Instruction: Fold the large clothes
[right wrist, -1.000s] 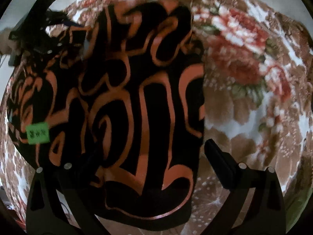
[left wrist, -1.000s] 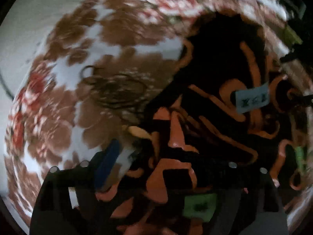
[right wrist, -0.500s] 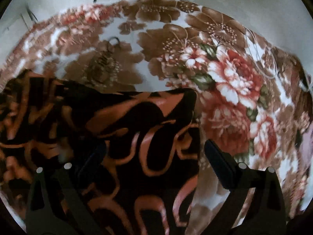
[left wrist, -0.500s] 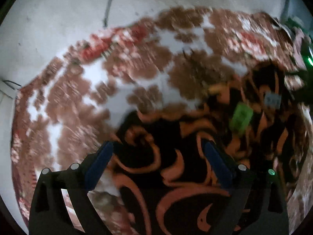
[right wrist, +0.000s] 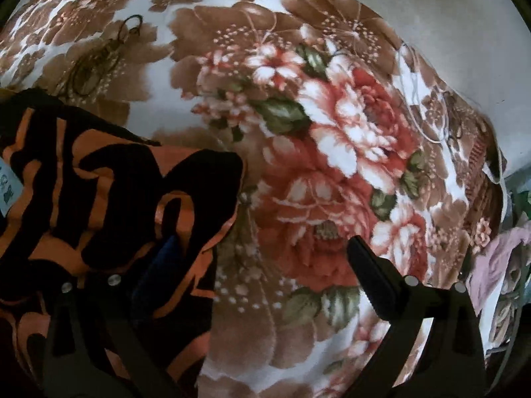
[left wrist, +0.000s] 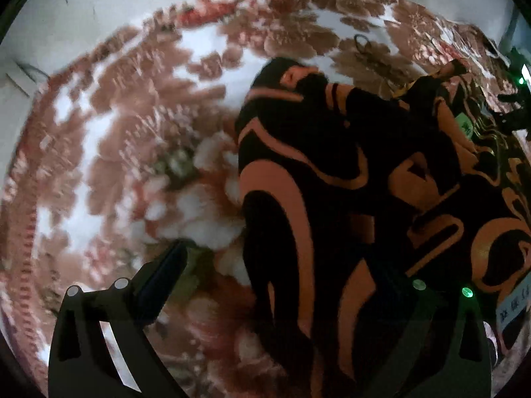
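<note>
While its jaws have just been opening to their widest, the left gripper hangs empty above the black-and-orange garment, which spreads between its fingers without being pinched. Further right, the right gripper also gapes with nothing held, one finger over the garment's edge. Beyond lies the floral blanket beneath the garment.

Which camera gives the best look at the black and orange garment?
The left wrist view: the black and orange garment fills its right half, folds visible. The right wrist view shows just one corner at lower left.
</note>
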`<state>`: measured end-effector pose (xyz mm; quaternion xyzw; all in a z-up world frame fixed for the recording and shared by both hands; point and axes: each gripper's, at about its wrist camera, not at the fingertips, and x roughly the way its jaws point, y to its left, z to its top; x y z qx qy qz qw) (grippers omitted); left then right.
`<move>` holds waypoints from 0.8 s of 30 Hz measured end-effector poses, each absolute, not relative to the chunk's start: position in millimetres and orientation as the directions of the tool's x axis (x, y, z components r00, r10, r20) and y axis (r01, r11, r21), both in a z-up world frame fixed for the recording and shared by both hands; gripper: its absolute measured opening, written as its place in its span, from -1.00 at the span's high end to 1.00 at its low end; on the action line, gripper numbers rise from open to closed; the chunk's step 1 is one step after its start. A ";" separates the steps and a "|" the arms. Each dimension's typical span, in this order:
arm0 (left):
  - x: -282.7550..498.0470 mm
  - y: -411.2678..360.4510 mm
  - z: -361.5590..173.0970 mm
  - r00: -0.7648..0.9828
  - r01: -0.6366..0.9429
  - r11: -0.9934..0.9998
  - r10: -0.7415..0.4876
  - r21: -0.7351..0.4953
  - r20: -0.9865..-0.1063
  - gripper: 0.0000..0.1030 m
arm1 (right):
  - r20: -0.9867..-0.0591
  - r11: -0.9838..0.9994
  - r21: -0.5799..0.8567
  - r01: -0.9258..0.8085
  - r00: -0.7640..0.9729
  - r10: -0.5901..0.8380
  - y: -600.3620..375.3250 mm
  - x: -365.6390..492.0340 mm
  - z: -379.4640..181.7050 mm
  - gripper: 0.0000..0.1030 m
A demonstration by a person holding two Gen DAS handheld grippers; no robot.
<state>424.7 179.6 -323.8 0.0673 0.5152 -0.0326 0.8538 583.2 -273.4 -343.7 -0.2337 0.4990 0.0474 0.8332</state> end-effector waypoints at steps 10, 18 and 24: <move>435.2 141.8 -240.0 0.553 0.294 0.956 -0.156 0.016 -0.818 -0.89 | -0.832 0.897 -0.123 -0.424 0.537 0.140 -192.9 483.4 -268.6 -0.91; 484.6 99.4 -282.8 0.391 0.431 0.902 -0.171 0.016 -0.905 0.30 | -0.864 0.836 -0.154 -0.526 0.482 0.144 -119.7 464.3 -293.1 -0.91; 512.9 115.5 -282.1 0.417 0.331 0.943 -0.191 -0.047 -0.889 0.79 | -0.864 0.856 -0.155 -0.493 0.488 0.125 -137.5 469.9 -297.6 -0.91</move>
